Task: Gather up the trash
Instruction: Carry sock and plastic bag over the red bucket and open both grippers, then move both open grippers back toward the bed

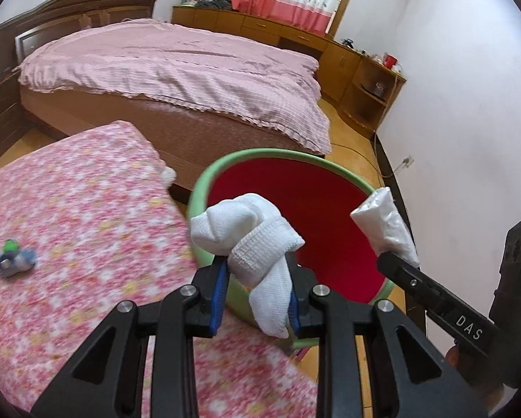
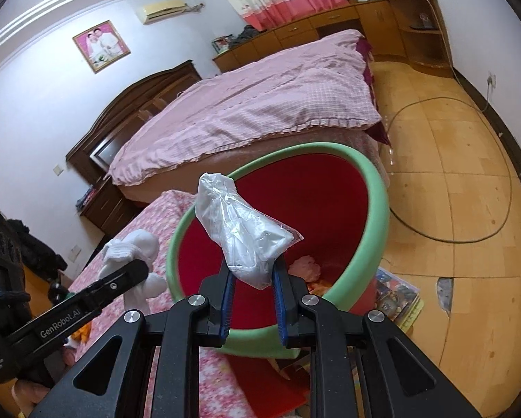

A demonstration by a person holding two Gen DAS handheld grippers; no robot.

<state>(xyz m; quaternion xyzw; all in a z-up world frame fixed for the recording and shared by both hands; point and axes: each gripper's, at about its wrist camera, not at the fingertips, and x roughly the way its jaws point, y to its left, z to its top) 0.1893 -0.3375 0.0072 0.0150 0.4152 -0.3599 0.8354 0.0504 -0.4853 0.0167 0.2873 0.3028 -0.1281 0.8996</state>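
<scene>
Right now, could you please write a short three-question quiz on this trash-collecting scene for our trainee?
1. True or false: the left gripper is shut on a white cloth wad.
2. What is the right gripper shut on? A) a clear plastic bag, B) an orange peel, C) a red cup.
3. Fill in: both held items are in front of the red bin's ____-coloured rim.

Key:
1. True; the cloth is pinched between the blue pads.
2. A; the crumpled clear plastic bag sits between its pads.
3. Green; pinkish crumpled trash already lies inside the bin.
</scene>
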